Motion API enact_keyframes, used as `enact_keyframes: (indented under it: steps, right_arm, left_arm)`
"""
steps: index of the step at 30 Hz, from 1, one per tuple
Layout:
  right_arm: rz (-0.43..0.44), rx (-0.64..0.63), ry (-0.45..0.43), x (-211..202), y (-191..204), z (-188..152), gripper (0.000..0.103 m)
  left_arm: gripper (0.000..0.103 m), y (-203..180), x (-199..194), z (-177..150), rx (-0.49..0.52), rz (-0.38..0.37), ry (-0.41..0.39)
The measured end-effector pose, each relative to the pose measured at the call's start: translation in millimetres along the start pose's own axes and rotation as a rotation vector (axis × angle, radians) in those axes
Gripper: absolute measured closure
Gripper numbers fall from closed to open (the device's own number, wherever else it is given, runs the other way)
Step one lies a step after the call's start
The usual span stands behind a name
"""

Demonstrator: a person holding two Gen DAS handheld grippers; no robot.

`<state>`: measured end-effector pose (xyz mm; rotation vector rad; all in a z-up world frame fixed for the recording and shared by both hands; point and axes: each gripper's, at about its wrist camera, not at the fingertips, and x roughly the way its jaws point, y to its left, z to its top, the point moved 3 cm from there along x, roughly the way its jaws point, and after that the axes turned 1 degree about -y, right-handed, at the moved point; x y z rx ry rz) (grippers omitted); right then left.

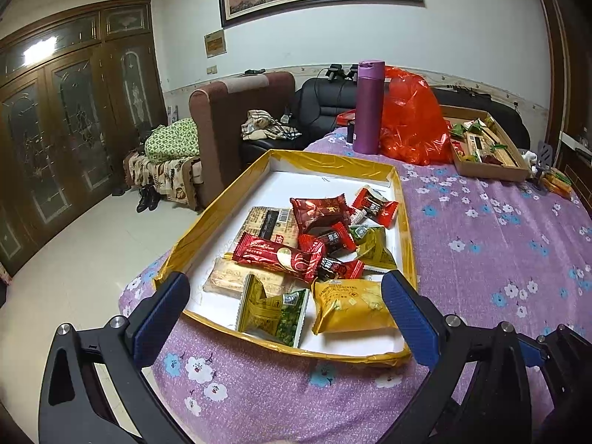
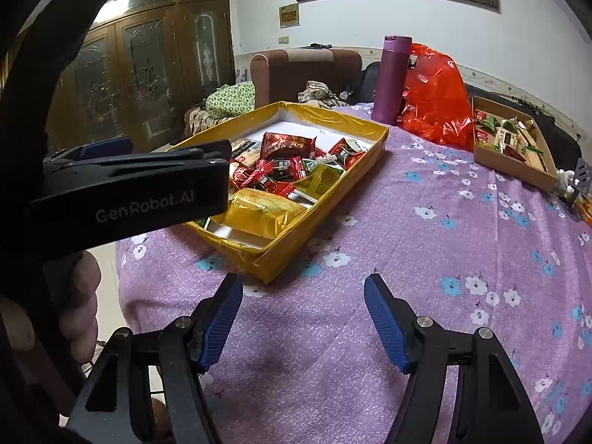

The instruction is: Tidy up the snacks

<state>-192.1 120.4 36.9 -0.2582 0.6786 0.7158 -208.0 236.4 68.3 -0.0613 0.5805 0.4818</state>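
Here, the shallow gold-taped cardboard tray (image 1: 218,203) sits on the purple flowered tablecloth (image 1: 481,244) near the table's left edge, holding a heap of wrapped snacks: a long red wafer packet (image 1: 279,257), a yellow cracker pack (image 1: 351,305), a green-and-gold triangular pouch (image 1: 272,309). The left gripper (image 1: 283,294) hangs over the tray's near rim, jaws spread wide, holding nothing. The right gripper (image 2: 303,318), likewise spread and empty, hovers above bare cloth beside the tray's corner. A brown cardboard box of snacks (image 2: 512,164) lies well apart, beyond open cloth.
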Motion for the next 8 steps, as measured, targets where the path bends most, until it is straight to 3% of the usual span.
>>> enact_keyframes:
  steps: [8]
  right_arm:
    - [-0.001,0.031,-0.005,-6.2,-7.8,-3.0,0.033]
  left_arm:
    - [0.0,-6.8,-2.3,-1.2,0.017,-0.01,0.027]
